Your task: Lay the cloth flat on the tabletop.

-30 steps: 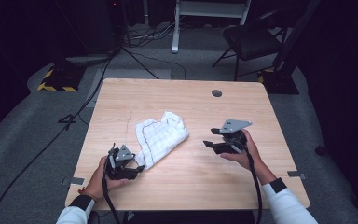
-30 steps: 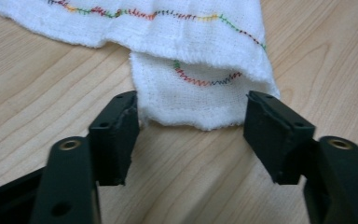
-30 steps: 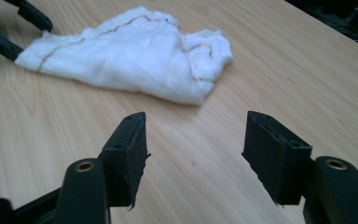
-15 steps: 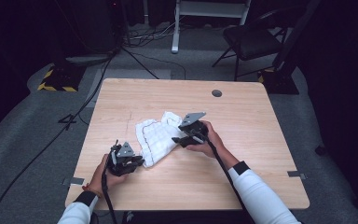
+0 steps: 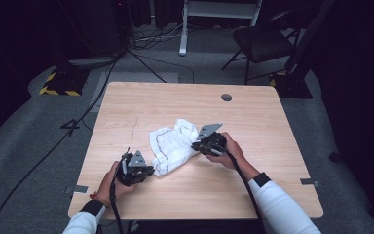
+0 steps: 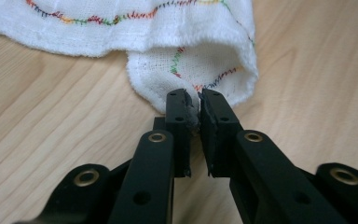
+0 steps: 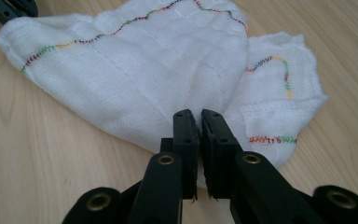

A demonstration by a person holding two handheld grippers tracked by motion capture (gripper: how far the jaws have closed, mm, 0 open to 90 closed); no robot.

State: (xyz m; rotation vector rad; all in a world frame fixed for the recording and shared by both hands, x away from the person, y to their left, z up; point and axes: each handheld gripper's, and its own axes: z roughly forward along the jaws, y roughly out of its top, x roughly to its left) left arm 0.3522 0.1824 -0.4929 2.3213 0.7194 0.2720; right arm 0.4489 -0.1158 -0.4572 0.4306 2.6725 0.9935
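Item: white woven cloth with multicoloured zigzag edge stitching (image 5: 171,145), lying rumpled at the centre of the pale wooden table (image 5: 272,122). My left gripper (image 6: 193,105), lower left in the high view, has its jaws nearly closed, pinching a cloth corner. My right gripper (image 7: 195,116), right of centre, has its jaws almost together at the cloth's edge; whether fabric sits between them I cannot tell. Handling, in my judgement: secure both grips, then draw apart evenly, keeping the cloth low. Underside folds hidden.
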